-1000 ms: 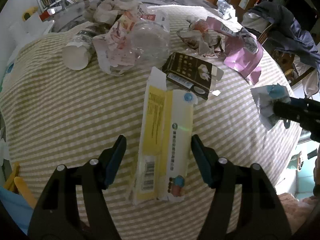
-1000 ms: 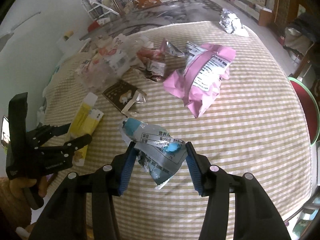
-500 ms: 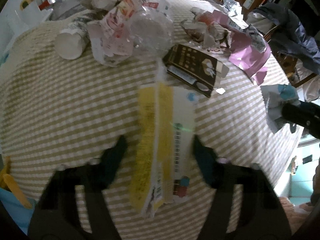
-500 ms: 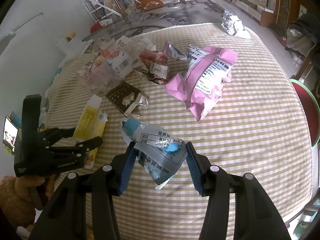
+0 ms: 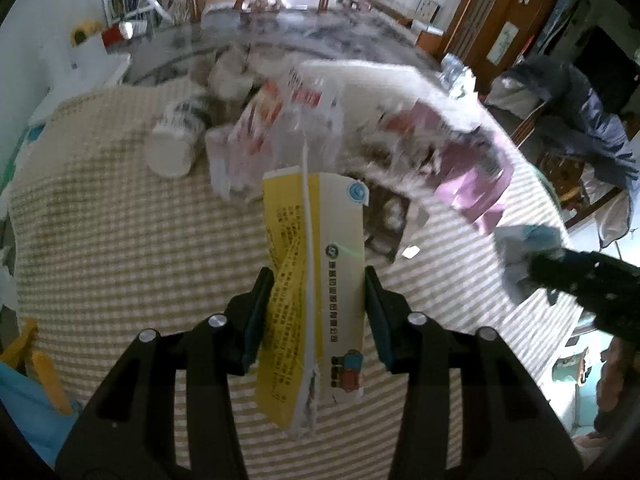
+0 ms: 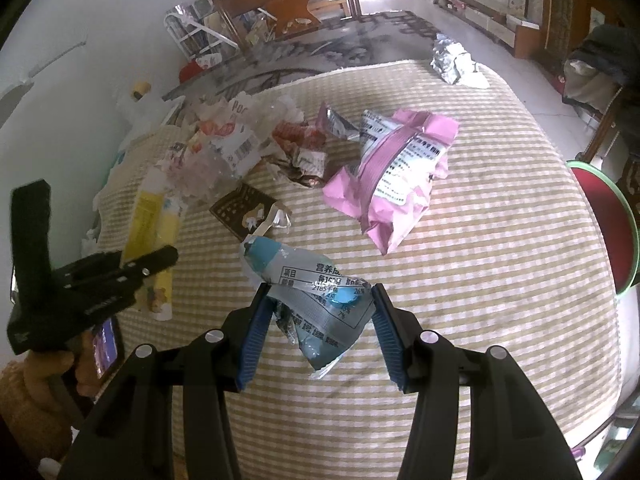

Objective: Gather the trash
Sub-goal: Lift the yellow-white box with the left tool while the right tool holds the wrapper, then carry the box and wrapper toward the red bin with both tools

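The left claw [image 5: 316, 304] had just closed on the yellow carton [image 5: 316, 280]; the right claw [image 6: 318, 320] gripped a blue-grey wrapper [image 6: 320, 300]. The pink bag [image 6: 396, 172] and wrapper pile [image 6: 240, 144] remained on the tabletop [image 6: 500, 240].

The left gripper [image 5: 315, 308] has just been closing; its fingers [image 5: 256, 320] now clamp the yellow-and-white carton [image 5: 316, 280], which previously lay flat between them and is now raised off the striped cloth [image 5: 120, 240].

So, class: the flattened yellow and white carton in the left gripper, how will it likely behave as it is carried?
The carton looks thin and empty, so probably light. It is creased along its middle, so it may buckle between the left gripper pads. Its long free end could droop or swing.
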The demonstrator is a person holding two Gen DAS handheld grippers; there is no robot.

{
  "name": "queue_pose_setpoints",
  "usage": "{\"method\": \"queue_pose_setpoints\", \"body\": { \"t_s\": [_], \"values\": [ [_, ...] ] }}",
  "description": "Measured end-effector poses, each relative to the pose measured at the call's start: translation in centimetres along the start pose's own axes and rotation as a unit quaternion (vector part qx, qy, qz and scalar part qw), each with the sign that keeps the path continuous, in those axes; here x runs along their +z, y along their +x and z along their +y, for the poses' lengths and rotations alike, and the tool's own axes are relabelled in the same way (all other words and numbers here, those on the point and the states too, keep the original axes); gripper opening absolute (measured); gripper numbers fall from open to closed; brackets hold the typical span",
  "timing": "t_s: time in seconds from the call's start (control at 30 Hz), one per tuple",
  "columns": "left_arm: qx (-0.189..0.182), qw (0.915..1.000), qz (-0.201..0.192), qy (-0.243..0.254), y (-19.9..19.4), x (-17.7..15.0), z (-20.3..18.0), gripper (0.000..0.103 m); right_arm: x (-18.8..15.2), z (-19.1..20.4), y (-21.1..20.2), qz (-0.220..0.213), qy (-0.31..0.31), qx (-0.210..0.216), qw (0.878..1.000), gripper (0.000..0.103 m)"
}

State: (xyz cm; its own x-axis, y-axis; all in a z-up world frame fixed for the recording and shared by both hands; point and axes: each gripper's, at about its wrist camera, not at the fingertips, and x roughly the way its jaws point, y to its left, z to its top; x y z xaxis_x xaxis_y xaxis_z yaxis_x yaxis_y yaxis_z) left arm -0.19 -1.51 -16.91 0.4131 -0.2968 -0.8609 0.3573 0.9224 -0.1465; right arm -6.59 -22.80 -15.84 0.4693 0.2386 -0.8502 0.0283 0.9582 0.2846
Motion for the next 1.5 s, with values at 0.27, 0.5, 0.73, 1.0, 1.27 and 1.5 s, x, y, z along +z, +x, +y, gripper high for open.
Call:
{"method": "queue_pose_setpoints", "body": {
  "t_s": [0.27, 0.5, 0.73, 1.0, 1.27, 1.5],
  "values": [
    [-0.011, 0.9993, -0.026, 0.022, -1.3, 1.4, -2.4, 0.044, 0.2, -0.8, -0.6, -0.009, 0.001, -0.001, 1.0, 0.049],
    [-0.014, 0.9991, -0.031, 0.027, -1.3, 1.9, -4.1, 0.044, 0.4, -2.7, -1.0, -0.011, 0.012, -0.001, 1.0, 0.049],
    [-0.021, 0.9987, -0.034, 0.031, -0.9, 2.8, -6.8, 0.044, 0.7, -5.5, -1.9, -0.015, 0.025, -0.005, 1.0, 0.049],
    [-0.036, 0.9977, -0.043, 0.038, -0.3, 4.6, -11.5, 0.044, 2.0, -10.3, -4.1, -0.04, 0.044, -0.012, 0.998, 0.049],
    [-0.047, 0.9963, -0.053, 0.048, 0.8, 7.2, -17.6, 0.044, 4.0, -16.8, -6.0, -0.06, 0.065, -0.017, 0.996, 0.049],
    [-0.064, 0.9946, -0.055, 0.06, 2.1, 9.3, -23.2, 0.044, 5.2, -22.5, -7.7, -0.076, 0.087, -0.024, 0.993, 0.049]
  ]
}}
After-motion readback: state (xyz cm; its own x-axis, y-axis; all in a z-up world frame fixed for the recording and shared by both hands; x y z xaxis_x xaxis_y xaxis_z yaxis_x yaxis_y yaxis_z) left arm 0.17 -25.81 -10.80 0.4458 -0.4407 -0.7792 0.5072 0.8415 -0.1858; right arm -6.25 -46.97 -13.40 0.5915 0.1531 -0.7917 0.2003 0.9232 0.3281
